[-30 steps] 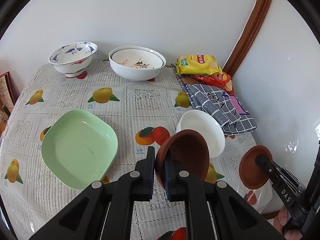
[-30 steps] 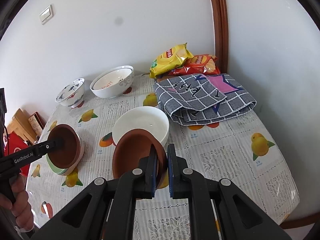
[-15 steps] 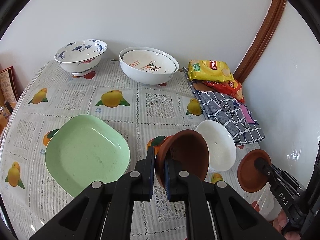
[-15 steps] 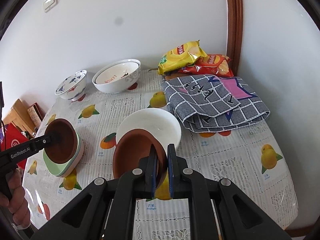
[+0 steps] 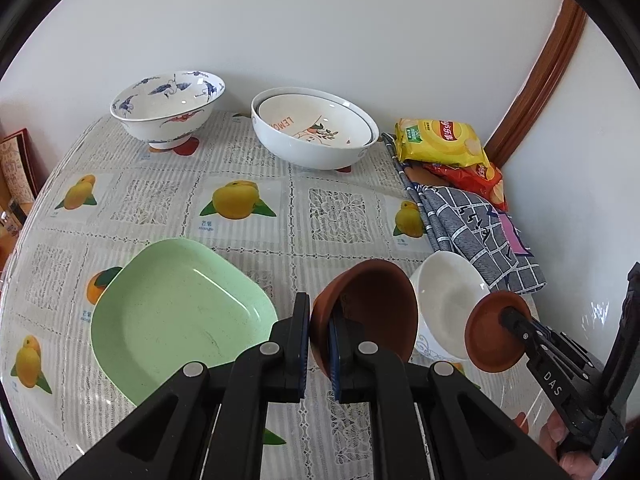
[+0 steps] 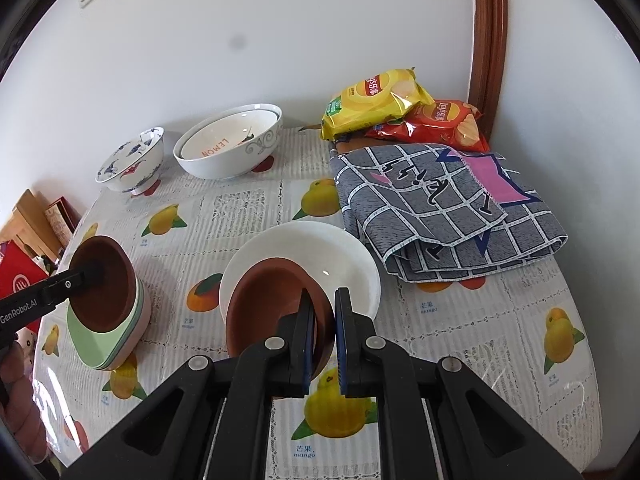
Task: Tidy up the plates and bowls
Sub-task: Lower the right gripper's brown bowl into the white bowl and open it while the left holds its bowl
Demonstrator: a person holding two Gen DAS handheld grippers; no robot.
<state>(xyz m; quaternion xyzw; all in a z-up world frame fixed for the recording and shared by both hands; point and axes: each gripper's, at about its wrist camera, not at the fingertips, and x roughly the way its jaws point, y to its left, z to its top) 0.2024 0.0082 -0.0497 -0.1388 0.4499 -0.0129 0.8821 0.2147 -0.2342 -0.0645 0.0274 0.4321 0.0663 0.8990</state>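
Observation:
My left gripper (image 5: 319, 344) is shut on the rim of a brown bowl (image 5: 368, 308), held tilted above the table between the green plate stack (image 5: 176, 316) and a white bowl (image 5: 448, 312). My right gripper (image 6: 322, 340) is shut on the rim of a second brown bowl (image 6: 272, 308), held over the near edge of the white bowl (image 6: 320, 256). In the right wrist view the left gripper's brown bowl (image 6: 104, 284) hangs over the green plates (image 6: 108, 344). In the left wrist view the right gripper's bowl (image 5: 494, 334) sits right of the white bowl.
At the back stand a blue-patterned bowl (image 5: 168, 108) and two nested white bowls (image 5: 314, 132). Chip bags (image 6: 376, 100) and a folded checked cloth (image 6: 448, 208) lie at the right by the wall. The table edge curves close on the left and near side.
Both grippers have moved forward over the table with their brown bowls. The right one's bowl now hangs over the white bowl's near edge; the left one's is over the green plates.

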